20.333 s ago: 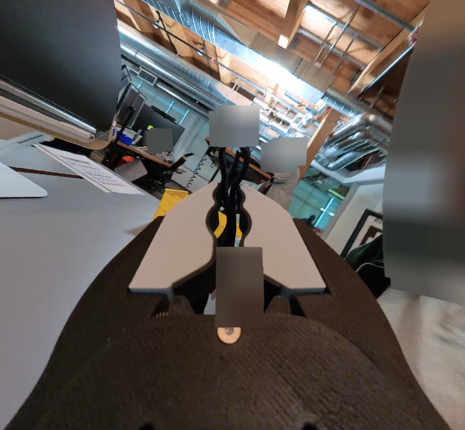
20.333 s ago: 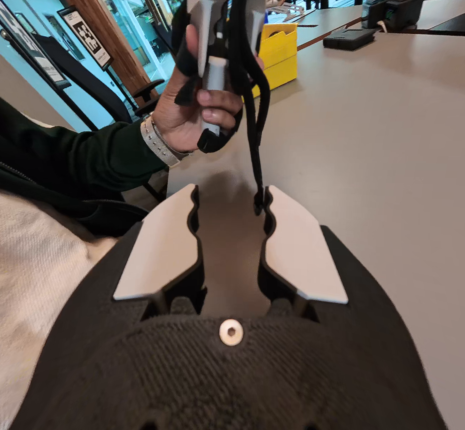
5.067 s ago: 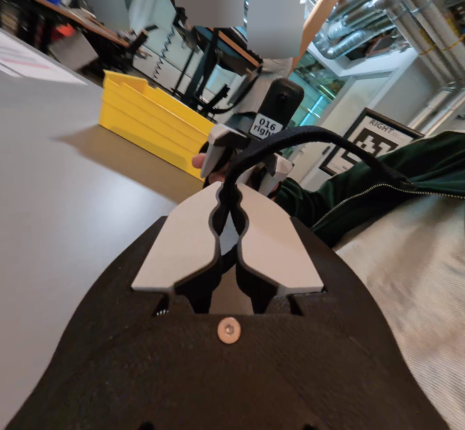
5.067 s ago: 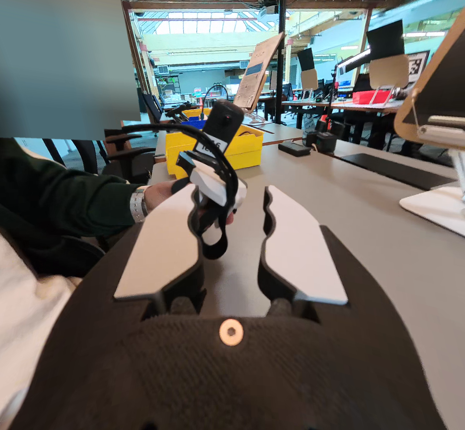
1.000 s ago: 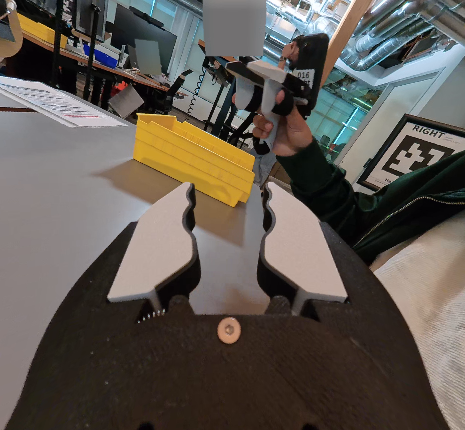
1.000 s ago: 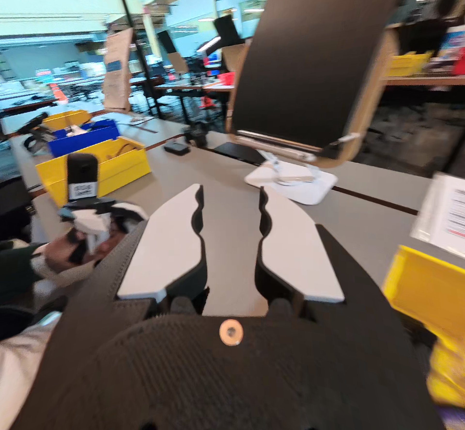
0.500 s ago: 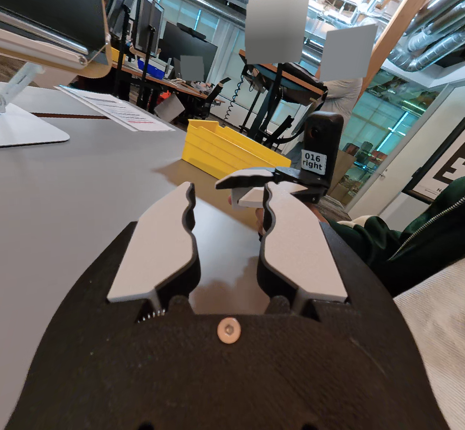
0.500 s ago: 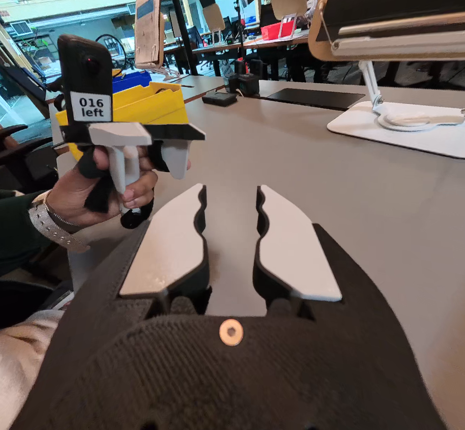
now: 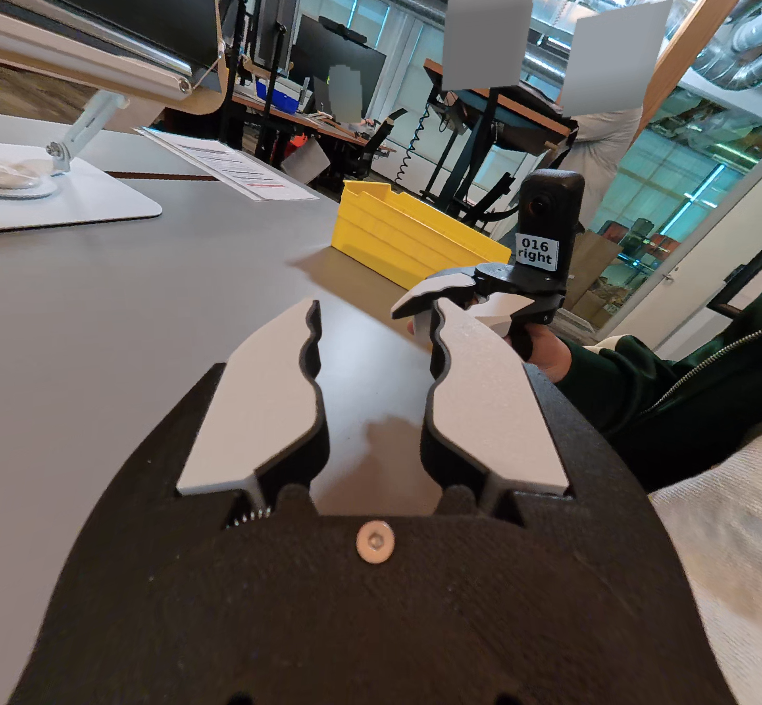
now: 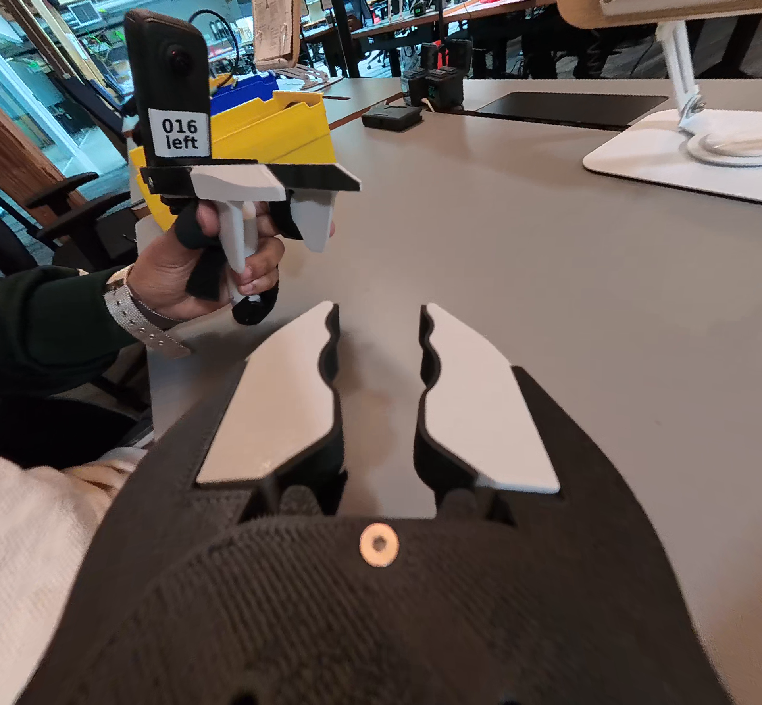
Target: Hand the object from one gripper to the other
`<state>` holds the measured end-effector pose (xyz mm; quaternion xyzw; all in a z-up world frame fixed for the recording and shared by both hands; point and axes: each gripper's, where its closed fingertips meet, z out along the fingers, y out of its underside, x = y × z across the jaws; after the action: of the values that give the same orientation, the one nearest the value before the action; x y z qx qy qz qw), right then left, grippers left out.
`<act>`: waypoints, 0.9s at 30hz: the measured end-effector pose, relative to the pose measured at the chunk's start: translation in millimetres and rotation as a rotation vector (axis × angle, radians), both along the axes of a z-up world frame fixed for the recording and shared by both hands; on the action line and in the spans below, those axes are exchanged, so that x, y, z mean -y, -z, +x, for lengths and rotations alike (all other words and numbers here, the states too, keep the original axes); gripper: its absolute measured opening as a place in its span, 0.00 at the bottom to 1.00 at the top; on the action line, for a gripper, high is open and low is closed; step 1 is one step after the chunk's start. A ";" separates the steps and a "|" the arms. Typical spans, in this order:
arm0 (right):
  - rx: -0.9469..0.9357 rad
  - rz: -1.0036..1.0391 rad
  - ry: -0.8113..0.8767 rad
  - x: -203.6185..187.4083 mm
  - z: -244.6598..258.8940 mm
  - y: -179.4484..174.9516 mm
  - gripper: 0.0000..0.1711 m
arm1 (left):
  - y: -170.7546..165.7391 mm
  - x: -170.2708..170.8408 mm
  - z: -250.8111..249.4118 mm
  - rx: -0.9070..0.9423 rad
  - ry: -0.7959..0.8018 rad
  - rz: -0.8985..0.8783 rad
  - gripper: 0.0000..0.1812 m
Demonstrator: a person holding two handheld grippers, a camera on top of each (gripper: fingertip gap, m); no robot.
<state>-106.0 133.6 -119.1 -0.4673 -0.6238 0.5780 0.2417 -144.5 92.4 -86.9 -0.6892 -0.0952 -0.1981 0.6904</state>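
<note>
Left gripper (image 9: 373, 314), lower centre of its own view: jaws spread wide, nothing between them, only bare grey table (image 9: 144, 293) showing through the gap. Right gripper (image 10: 379, 314), same story in its view: jaws parted, empty, table beneath.

Each gripper also shows in the other's view. The right one sits at right of centre in the left wrist view, held by a hand (image 9: 540, 349) in a dark green sleeve. The left one sits upper left in the right wrist view, gripped by a hand (image 10: 185, 273) with a metal watch band.

The object to be handed over: not seen in either frame. Neither claw has it, and no loose item lies on the visible table. Can't tell where it is.

Yellow bin (image 9: 412, 244) stands on the table behind the grippers; white stand base (image 10: 668, 161) at far right.

Risks, as judged:
- With both claws empty, no handover is possible until the object is found and picked up.
- A sweep of either gripper could knock the bin or the other gripper, since they sit near each other.
</note>
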 end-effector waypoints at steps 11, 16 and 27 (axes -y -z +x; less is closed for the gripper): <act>0.011 -0.051 -0.024 3.5 3.8 -1.6 0.21 | -6.1 4.8 -8.0 -0.019 -0.043 0.012 0.27; 0.015 -0.052 -0.033 6.5 3.6 -0.9 0.21 | -9.8 7.8 -10.9 -0.022 -0.060 0.023 0.27; 0.013 -0.063 -0.087 20.1 -4.9 -2.2 0.21 | -35.6 47.6 -34.9 -0.061 -0.156 -0.009 0.19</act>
<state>-110.9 113.4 -116.8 -0.4509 -0.6266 0.6043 0.1971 -179.4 44.8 -51.3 -0.6886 -0.1283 -0.1221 0.7031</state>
